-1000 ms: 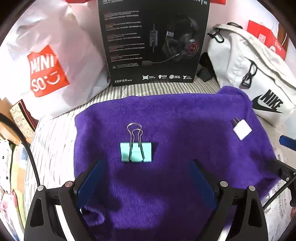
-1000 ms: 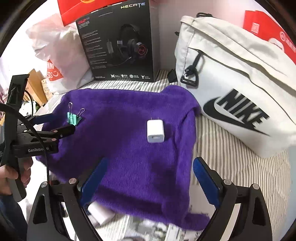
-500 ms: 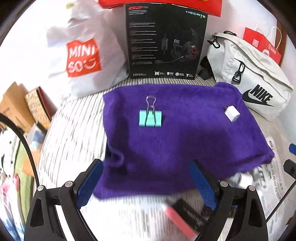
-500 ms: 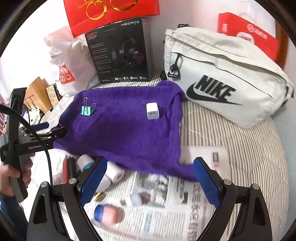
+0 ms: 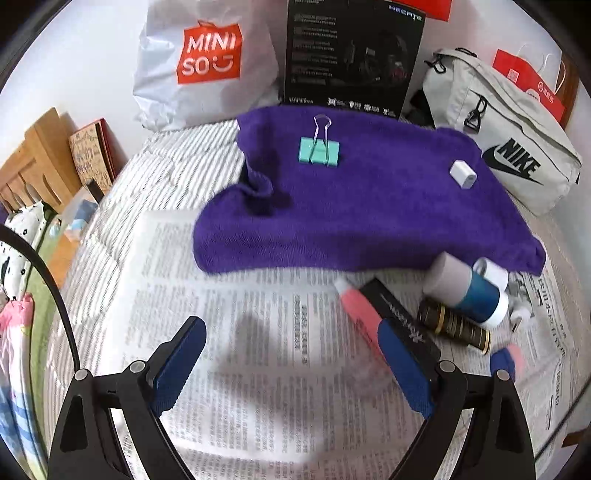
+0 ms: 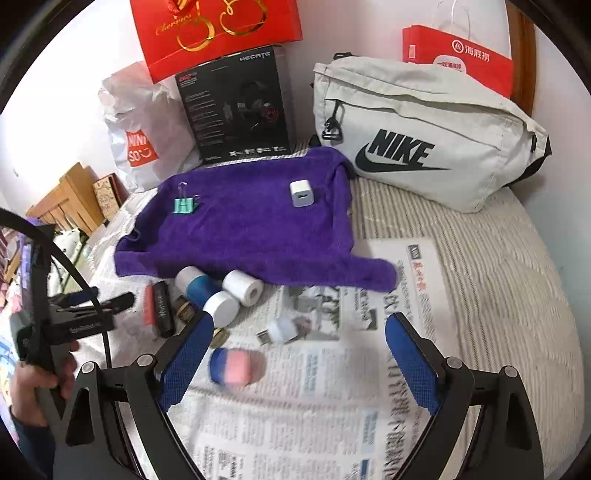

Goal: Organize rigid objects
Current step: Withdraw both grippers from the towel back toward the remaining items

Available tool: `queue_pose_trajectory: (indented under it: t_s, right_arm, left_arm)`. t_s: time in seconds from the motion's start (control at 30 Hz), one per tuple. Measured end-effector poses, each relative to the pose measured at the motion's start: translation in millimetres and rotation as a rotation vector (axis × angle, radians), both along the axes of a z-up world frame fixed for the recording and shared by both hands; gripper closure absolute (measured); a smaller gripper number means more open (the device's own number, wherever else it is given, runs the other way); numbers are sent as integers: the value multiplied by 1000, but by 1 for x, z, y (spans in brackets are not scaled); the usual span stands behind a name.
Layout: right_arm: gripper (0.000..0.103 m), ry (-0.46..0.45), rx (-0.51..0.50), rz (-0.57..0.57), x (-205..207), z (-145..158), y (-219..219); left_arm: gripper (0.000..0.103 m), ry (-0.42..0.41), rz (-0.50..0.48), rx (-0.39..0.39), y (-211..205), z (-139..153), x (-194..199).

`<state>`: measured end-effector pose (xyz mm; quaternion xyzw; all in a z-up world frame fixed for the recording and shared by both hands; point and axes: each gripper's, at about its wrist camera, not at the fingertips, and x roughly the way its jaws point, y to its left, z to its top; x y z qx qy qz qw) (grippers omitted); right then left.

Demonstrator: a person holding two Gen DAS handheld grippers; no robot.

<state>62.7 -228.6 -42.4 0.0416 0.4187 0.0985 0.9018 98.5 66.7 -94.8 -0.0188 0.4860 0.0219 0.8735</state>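
Observation:
A purple towel (image 5: 369, 206) (image 6: 243, 236) carries a teal binder clip (image 5: 319, 151) (image 6: 183, 206) and a white charger cube (image 5: 463, 174) (image 6: 301, 193). On the newspaper (image 5: 258, 350) in front lie a pink-and-black flat case (image 5: 384, 314) (image 6: 157, 308), a blue-and-white bottle (image 5: 469, 291) (image 6: 207, 291), a white tape roll (image 6: 242, 287), a dark gold-ringed tube (image 5: 454, 325), a small white USB adapter (image 6: 279, 330) and a blue-pink cap (image 6: 234, 369). My left gripper (image 5: 291, 365) is open and empty above the newspaper; it also shows in the right wrist view (image 6: 92, 299). My right gripper (image 6: 299, 365) is open and empty.
At the back stand a white Miniso bag (image 5: 207, 62), a black headset box (image 5: 351, 55) (image 6: 240, 107), a grey Nike bag (image 5: 506, 144) (image 6: 424, 136) and red paper bags (image 6: 218, 29). Wooden furniture (image 5: 33, 166) is at the left. The striped bedding (image 6: 498, 277) extends right.
Both grippers have pulled back from the towel toward me. The newspaper and the loose objects on it have come into view. Both stay open.

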Motion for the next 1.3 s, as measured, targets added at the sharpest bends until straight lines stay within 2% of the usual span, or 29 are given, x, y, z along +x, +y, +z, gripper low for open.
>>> queue_pose_trajectory:
  t_s: [0.1, 0.23, 0.37, 0.63, 0.97, 1.3]
  right_arm:
    - [10, 3, 18, 11, -9, -1, 5]
    - [10, 7, 31, 22, -18, -3, 8]
    - [10, 12, 32, 28, -21, -6, 11]
    - [10, 33, 35, 39, -22, -16, 15]
    - [10, 53, 35, 32, -21, -26, 10]
    - [10, 68, 24, 20, -18, -32, 6]
  left_arm:
    - [9, 14, 11, 29, -2, -7, -2]
    - [9, 17, -1, -27, -4, -7, -3]
    - [9, 9, -3, -13, -7, -4, -7]
    - [9, -18, -41, -75, -11, 3, -20]
    - [9, -21, -73, 80, -32, -8, -20]
    - [9, -55, -89, 75, -31, -8, -28]
